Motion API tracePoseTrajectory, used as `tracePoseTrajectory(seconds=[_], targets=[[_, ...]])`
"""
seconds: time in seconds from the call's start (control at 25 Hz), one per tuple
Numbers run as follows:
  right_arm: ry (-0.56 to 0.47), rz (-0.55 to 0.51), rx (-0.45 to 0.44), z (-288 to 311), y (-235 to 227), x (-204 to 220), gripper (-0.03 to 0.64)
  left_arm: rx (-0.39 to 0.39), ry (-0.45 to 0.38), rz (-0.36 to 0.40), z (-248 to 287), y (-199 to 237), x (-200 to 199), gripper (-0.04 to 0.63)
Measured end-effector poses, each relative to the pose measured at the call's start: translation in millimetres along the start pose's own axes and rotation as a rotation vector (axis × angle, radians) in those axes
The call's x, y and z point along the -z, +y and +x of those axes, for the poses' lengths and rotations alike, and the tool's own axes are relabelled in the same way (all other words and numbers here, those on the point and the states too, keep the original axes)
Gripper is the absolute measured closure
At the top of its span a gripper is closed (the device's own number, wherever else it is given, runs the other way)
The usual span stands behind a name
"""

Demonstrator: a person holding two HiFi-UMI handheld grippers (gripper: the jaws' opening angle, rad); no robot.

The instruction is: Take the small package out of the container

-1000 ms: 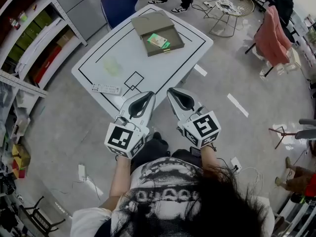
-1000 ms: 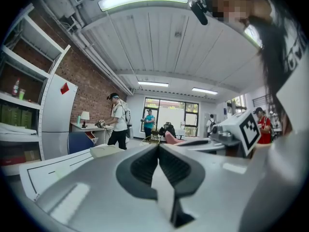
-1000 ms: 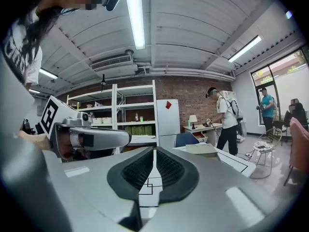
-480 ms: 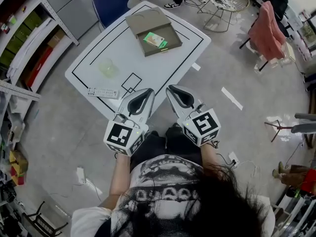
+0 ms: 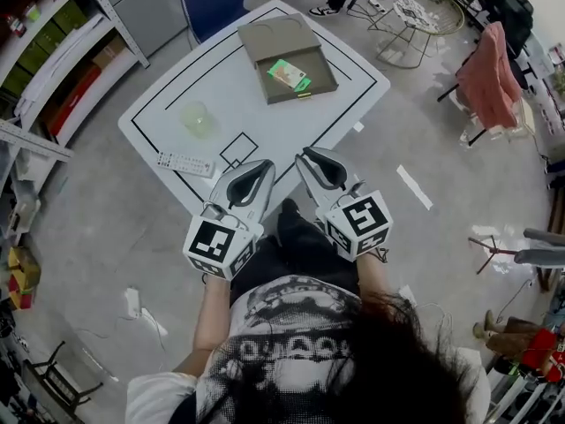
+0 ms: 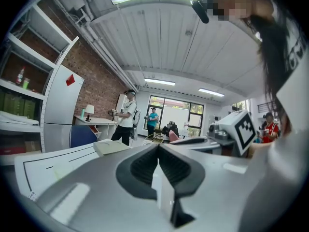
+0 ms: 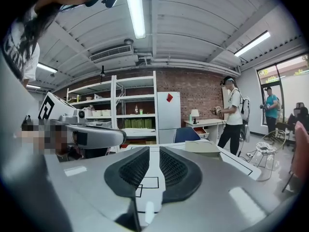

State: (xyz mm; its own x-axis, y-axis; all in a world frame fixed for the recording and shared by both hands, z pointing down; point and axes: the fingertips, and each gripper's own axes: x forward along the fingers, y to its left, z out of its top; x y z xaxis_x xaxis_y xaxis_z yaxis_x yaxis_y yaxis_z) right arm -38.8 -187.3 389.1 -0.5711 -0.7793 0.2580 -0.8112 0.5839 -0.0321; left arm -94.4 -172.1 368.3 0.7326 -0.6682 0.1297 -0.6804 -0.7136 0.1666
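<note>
White bench (image 5: 177, 87) with black lines, grey workshop floor and shelves around. Far across it, lying flat in the tray of the open tan container (image 5: 320, 67): small package (image 5: 288, 75), green and white, long axis slanting from upper left to lower right in the head view. Well apart, over the near edge, both grippers, probably poised before the reach. Left gripper (image 5: 264, 165): jaws together, empty. Right gripper (image 5: 309, 154): jaws just been opening to a narrow gap, nothing between, likely readying the grasp.

The small package (image 5: 288, 75) lies in the container (image 5: 320, 79) on the table (image 5: 265, 120), beyond the remote (image 5: 185, 162).
</note>
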Motion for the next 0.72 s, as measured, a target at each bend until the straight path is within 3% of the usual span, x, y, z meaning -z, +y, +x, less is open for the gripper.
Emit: tracePoseTrajectory(seconds=[0.44, 0.72], targets=[[0.051, -0.009, -0.087, 67.3, -80.2, 5.1, 0.523, -0.081, 0.003, -0.020, 77.0, 43.3, -5.4, 0.595], [0.129, -0.007, -0.117, 110.6, -146.2, 30.1, 0.512, -0.124, 0.018, -0.031, 129.3, 65.5, -5.1, 0.595]])
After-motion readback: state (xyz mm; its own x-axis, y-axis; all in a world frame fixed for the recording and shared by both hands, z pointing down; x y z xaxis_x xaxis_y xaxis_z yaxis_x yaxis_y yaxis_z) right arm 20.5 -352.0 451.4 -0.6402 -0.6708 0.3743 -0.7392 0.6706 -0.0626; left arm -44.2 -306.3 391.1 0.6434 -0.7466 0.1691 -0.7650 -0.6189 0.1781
